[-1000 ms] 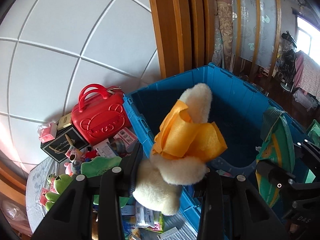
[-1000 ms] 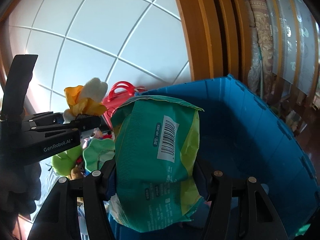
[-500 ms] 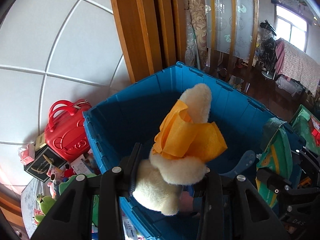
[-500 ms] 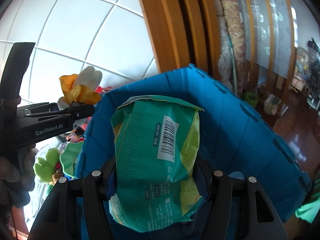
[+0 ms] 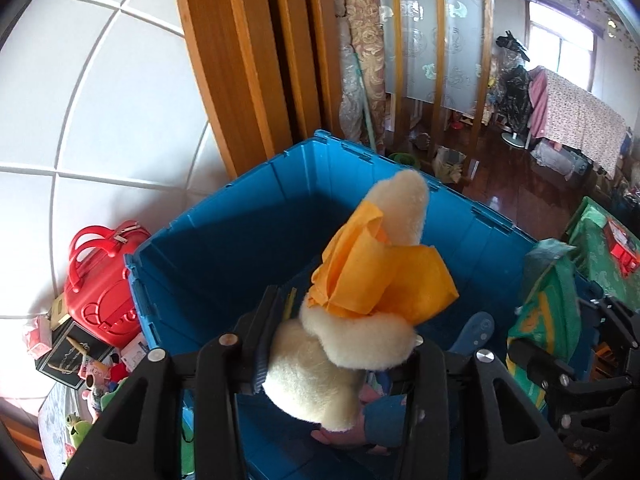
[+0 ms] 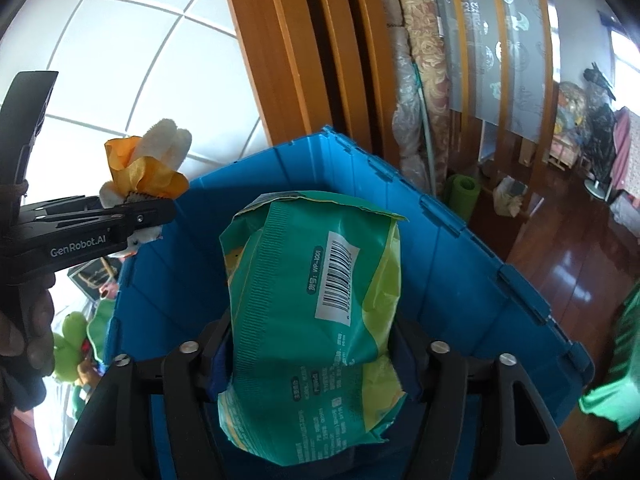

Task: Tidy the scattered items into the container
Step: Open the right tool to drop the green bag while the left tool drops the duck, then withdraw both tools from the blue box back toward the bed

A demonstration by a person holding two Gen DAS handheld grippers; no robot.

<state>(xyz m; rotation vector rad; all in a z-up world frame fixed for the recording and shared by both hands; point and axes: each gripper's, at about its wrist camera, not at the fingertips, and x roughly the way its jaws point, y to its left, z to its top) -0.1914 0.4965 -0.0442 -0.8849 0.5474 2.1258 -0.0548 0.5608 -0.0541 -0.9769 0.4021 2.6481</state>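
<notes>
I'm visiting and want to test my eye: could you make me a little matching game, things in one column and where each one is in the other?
Things:
1. cream plush toy with orange ribbon
2. green packet with barcode
3. red handbag
4. blue crate

Places:
A. outside the crate, by the white wall
B. clamped in the right gripper
C. below both held items, open on top
D. clamped in the left gripper

Pairs: 1-D, 2-B, 3-A, 4-C

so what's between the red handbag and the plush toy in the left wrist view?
In the left wrist view, the blue bin's left wall and part of its open interior lie between the red handbag and the plush toy.
</notes>
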